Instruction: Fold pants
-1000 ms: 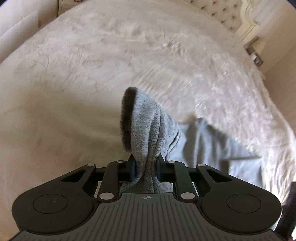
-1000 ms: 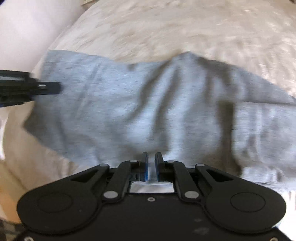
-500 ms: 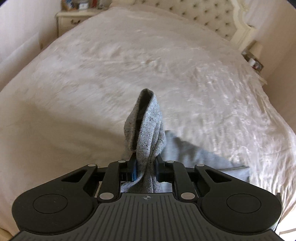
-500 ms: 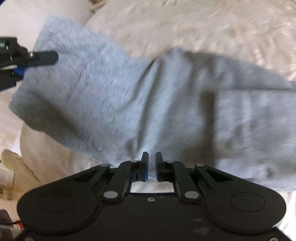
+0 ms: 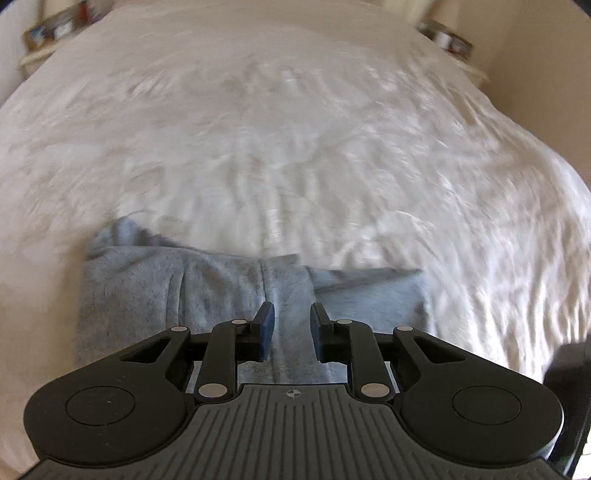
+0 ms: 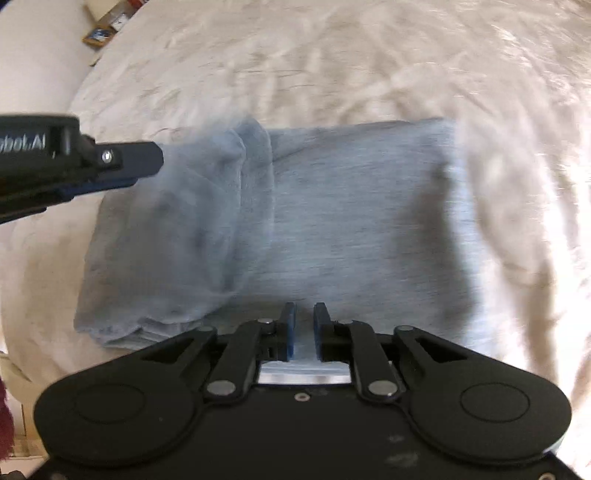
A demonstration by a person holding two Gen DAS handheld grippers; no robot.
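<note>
A rumpled white bedspread (image 5: 295,147) with a nightstand (image 5: 40,40) beside it

One pair of grey pants (image 6: 332,221) lies folded near the front edge of one bed (image 5: 295,147); two grippers show, the left gripper (image 5: 288,325) and the right gripper (image 6: 304,325), each with two fingers, so four fingers in all. Beyond the bed's far corners stand two blurred pieces of furniture, one at the left (image 5: 51,33) and one at the right (image 5: 445,35); what they carry is too blurred to count.
</note>
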